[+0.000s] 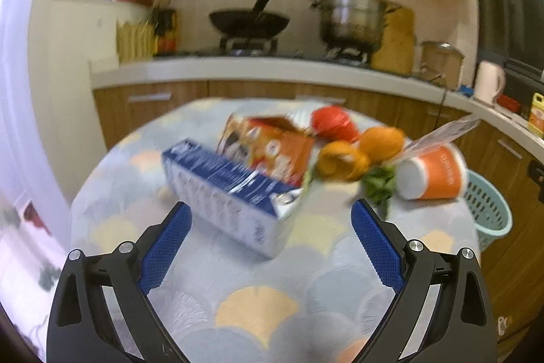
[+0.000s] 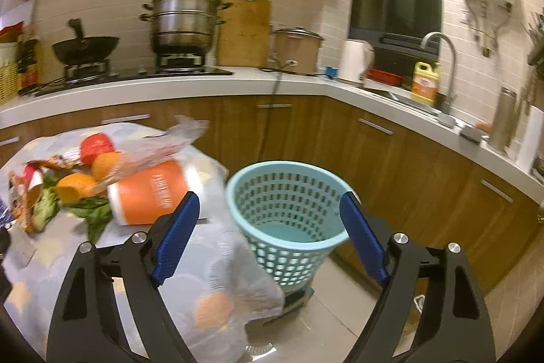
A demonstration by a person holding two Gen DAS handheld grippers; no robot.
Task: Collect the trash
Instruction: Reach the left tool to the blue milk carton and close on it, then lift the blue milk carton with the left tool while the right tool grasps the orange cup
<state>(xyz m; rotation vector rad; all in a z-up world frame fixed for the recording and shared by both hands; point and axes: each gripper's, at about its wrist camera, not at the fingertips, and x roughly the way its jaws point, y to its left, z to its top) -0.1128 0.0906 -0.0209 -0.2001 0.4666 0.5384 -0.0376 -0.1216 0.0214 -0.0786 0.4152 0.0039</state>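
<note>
A blue and white carton (image 1: 227, 193) lies on the table just ahead of my open, empty left gripper (image 1: 272, 213). Behind it lie a torn orange snack box (image 1: 272, 145), a red bag (image 1: 333, 123), orange peels (image 1: 360, 152), green leaves (image 1: 379, 184) and a tipped orange paper cup (image 1: 431, 172) with a clear plastic bag (image 1: 442, 133). My right gripper (image 2: 268, 204) is open and empty, above the teal trash basket (image 2: 289, 206) on the floor. The cup (image 2: 149, 193), peels (image 2: 76, 187) and leaves (image 2: 91, 213) show at its left.
The table carries a scallop-patterned cloth (image 1: 255, 305) that hangs over its edge (image 2: 238, 278). A kitchen counter (image 2: 204, 84) with a wok (image 2: 85, 48), a steamer pot (image 2: 185, 19), a kettle (image 2: 357, 60) and a sink faucet (image 2: 442, 56) runs behind; wooden cabinets stand below.
</note>
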